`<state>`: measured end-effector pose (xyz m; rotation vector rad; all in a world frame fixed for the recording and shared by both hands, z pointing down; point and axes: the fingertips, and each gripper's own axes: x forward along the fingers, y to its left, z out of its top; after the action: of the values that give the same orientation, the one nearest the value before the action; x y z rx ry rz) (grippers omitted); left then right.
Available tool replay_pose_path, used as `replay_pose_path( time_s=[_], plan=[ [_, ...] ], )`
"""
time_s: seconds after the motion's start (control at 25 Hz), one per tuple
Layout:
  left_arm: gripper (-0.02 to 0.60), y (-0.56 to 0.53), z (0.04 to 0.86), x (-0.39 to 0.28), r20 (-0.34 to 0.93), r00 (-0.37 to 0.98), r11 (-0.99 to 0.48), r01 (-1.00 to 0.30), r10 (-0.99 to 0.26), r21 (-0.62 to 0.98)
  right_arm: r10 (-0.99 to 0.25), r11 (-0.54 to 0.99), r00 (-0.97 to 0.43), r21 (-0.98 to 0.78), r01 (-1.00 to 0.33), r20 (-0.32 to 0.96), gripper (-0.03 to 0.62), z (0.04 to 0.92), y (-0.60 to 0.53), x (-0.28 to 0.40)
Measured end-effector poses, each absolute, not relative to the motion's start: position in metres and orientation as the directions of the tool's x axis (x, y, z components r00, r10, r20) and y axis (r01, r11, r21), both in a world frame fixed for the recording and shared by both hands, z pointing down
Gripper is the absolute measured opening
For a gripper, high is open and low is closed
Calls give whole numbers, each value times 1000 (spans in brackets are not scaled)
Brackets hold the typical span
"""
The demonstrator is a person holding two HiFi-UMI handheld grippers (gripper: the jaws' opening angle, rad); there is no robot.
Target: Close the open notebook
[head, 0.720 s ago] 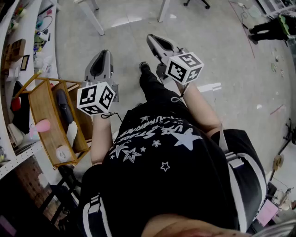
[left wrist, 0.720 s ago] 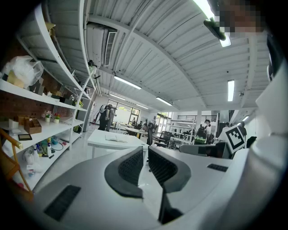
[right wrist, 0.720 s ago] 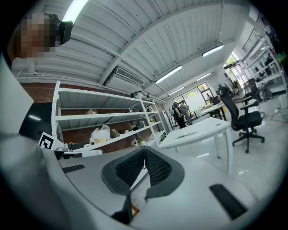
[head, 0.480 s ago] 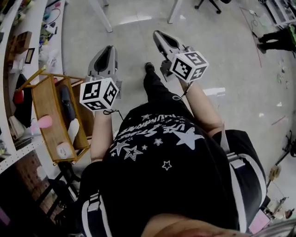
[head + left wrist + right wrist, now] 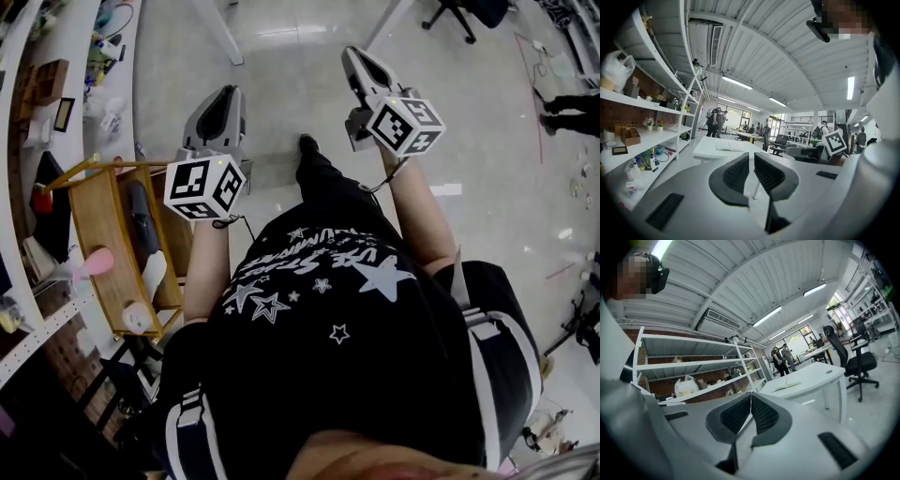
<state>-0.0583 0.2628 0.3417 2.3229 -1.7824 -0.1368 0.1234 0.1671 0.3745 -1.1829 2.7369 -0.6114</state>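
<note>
The open notebook (image 5: pixel 729 147) lies flat on a white table (image 5: pixel 705 153) some way ahead in the left gripper view. In the right gripper view the notebook (image 5: pixel 786 386) rests on the same table (image 5: pixel 822 372), also at a distance. In the head view my left gripper (image 5: pixel 223 97) and right gripper (image 5: pixel 356 56) are held level in front of the person's body, over bare floor. Both are far from the notebook. The left gripper (image 5: pixel 751 158) and right gripper (image 5: pixel 751 401) have their pads together with nothing between them. The head view shows only the table's legs (image 5: pixel 221 36), not the notebook.
A wooden cart (image 5: pixel 98 246) with small items stands at the left beside white shelves (image 5: pixel 66 141). A black office chair (image 5: pixel 855 363) stands right of the table. People (image 5: pixel 714 123) stand far behind it. More desks and chairs (image 5: pixel 787 143) fill the back of the room.
In the head view both grippers have shifted toward the top of the frame, the right one also to the right. The cart and floor have slid down and left. Both stay shut.
</note>
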Motion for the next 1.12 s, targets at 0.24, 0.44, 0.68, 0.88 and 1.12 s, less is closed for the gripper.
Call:
replay_pose_path(
  time_s=[0.24,0.44,0.68,0.88,1.12],
  plan=[
    [48,161,336,-74,71,240,-219,-949,-968,228,-701,633,-708,-385,-672,83,9,369,54,105],
    [47,81,331,-75,76,229,-207,-953,-971,221,-663,671,-741,-355,-651,107,9,373,-13,88],
    [47,23,338,-68,104,223,-197,-957,-969,213,-646,684,-753,-346,-642,121,9,380,-68,87],
    [48,-5,339,-68,114,192,-166,-965,-975,205,-621,702,-771,-340,-626,137,9,387,-91,87],
    [46,-28,342,-84,114,165,-141,-970,-980,199,-599,719,-785,-325,-614,157,9,397,-112,70]
  ],
)
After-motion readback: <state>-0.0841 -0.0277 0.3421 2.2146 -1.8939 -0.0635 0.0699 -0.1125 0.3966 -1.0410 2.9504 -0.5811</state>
